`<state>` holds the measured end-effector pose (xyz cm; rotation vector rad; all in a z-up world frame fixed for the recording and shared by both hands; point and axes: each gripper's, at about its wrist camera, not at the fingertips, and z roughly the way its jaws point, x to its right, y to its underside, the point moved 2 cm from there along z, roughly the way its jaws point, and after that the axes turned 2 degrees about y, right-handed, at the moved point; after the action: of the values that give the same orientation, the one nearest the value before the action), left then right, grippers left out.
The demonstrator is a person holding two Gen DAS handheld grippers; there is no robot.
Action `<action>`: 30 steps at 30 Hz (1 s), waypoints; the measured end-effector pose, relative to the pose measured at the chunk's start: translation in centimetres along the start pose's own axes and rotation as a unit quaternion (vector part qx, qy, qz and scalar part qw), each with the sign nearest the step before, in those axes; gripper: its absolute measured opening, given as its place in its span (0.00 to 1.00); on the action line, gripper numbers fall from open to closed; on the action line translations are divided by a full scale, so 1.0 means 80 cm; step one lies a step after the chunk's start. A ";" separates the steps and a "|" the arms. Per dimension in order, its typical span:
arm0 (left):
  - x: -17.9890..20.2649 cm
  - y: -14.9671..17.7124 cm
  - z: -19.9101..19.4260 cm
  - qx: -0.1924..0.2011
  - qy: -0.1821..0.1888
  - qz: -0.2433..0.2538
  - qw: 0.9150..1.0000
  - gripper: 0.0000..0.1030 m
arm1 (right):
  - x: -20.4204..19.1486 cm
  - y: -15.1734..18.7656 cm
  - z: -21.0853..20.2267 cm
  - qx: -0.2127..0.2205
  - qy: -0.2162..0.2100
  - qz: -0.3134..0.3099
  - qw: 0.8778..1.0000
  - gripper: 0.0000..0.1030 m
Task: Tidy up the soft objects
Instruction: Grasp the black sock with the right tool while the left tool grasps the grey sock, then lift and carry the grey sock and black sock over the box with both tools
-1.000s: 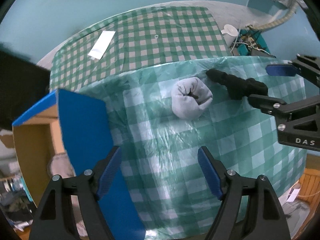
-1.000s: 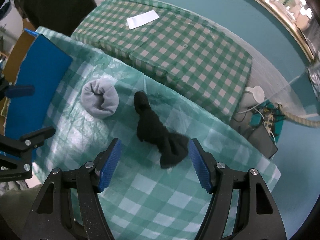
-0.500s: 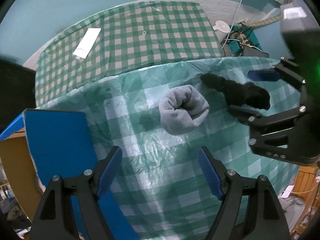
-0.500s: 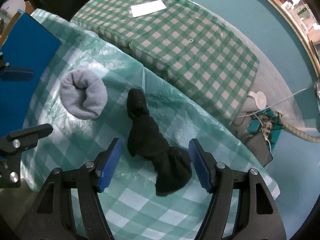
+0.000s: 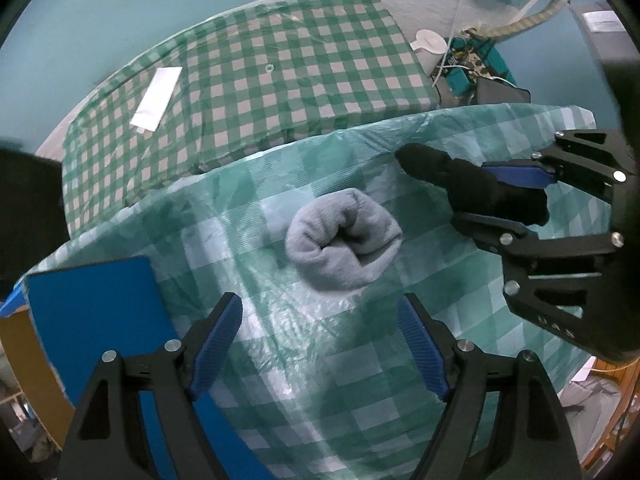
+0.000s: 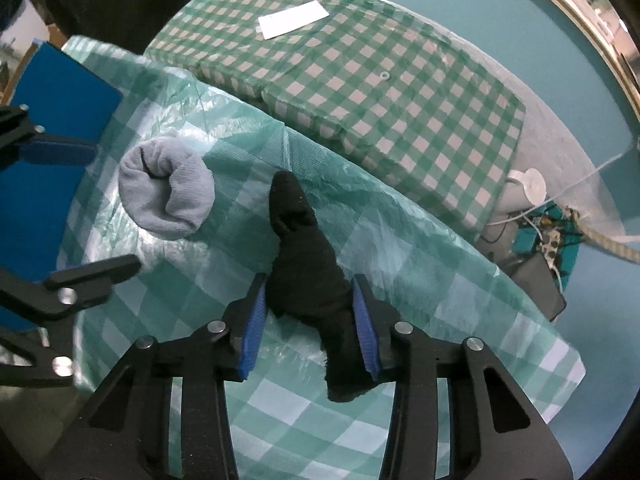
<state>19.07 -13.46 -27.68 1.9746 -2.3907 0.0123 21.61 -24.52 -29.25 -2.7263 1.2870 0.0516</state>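
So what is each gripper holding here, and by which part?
The right gripper is closing on the black sock across its wide middle, near the open end. The left gripper is open and holds nothing.

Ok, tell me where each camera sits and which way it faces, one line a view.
Left wrist: on the left gripper, facing down at the rolled grey sock; its own open fingers show.
Right wrist: on the right gripper, facing down; jaws closing around the black sock.
Shared: both socks, checked tablecloth, each other's gripper.

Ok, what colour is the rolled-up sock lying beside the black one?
Light grey rolled-up sock, clearest in the left wrist view.
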 end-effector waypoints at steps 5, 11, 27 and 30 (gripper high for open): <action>0.011 -0.011 0.011 -0.008 0.004 0.014 1.000 0.79 | 0.005 0.012 -0.007 0.001 -0.006 0.025 1.000 0.39; 0.017 -0.024 0.025 -0.015 -0.005 0.019 1.000 0.79 | 0.013 0.026 -0.014 0.006 -0.018 0.063 0.998 0.39; 0.020 -0.024 0.023 0.001 -0.002 0.031 1.000 0.30 | 0.012 0.043 -0.020 0.007 -0.023 0.092 0.995 0.39; 0.014 -0.018 0.018 0.006 -0.008 0.024 1.000 0.29 | 0.008 0.045 -0.023 0.011 -0.025 0.096 0.995 0.39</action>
<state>20.20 -14.91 -29.08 1.9288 -2.4536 0.0118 19.20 -27.52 -27.80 -2.5578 1.5211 0.1223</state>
